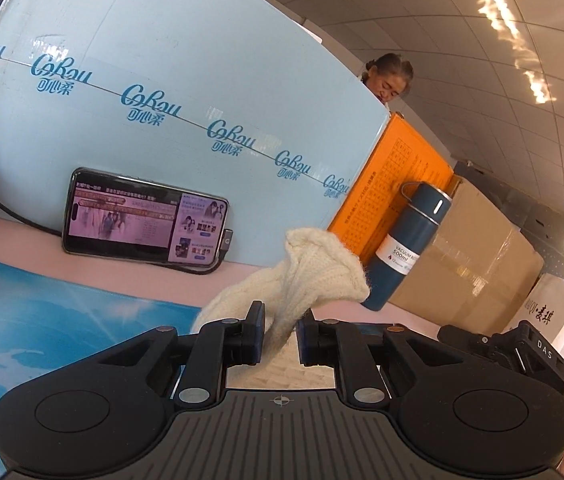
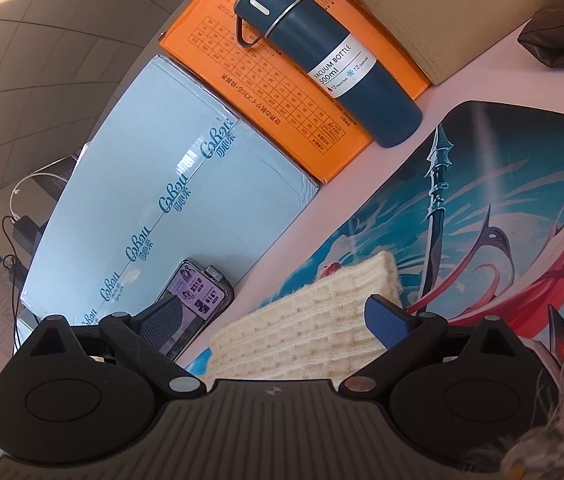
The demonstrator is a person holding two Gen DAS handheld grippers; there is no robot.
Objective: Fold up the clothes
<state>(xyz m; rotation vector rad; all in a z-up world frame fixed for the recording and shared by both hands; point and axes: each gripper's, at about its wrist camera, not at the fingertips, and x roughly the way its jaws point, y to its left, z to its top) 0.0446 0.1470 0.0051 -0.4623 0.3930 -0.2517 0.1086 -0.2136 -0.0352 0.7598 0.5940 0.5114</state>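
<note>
The cream knitted garment (image 1: 306, 280) is bunched up and lifted off the surface in the left wrist view, a gathered fold of it passing down between the fingers of the left tool (image 1: 279, 334). Those fingers are drawn close together on the knit, one pad (image 1: 257, 326) pressed against the fabric on its side; the other pad sits just beside the fold, so the left tool is clamped on the garment.

In the right wrist view the knitted garment (image 2: 306, 332) lies flat, a ribbed panel resting on the printed mat (image 2: 502, 216). The right tool (image 2: 277, 320) hangs over it with its fingers spread wide apart; the blue pad (image 2: 386, 322) is above the cloth's edge, and the dark pad (image 2: 163, 320) is out past the other edge, over the phone (image 2: 201, 300). Whether either pad touches the knit cannot be told.

The mat covers part of the pink surface (image 2: 362, 168). Behind it the phone (image 1: 143, 218), screen lit, leans against a pale blue carton (image 1: 185, 80) with a cable plugged into it. Next to the carton stands an orange box (image 1: 394, 184), and a dark blue vacuum bottle (image 1: 406, 240) stands in front of that box. A brown cardboard box (image 1: 470, 264) is just beyond the bottle.
</note>
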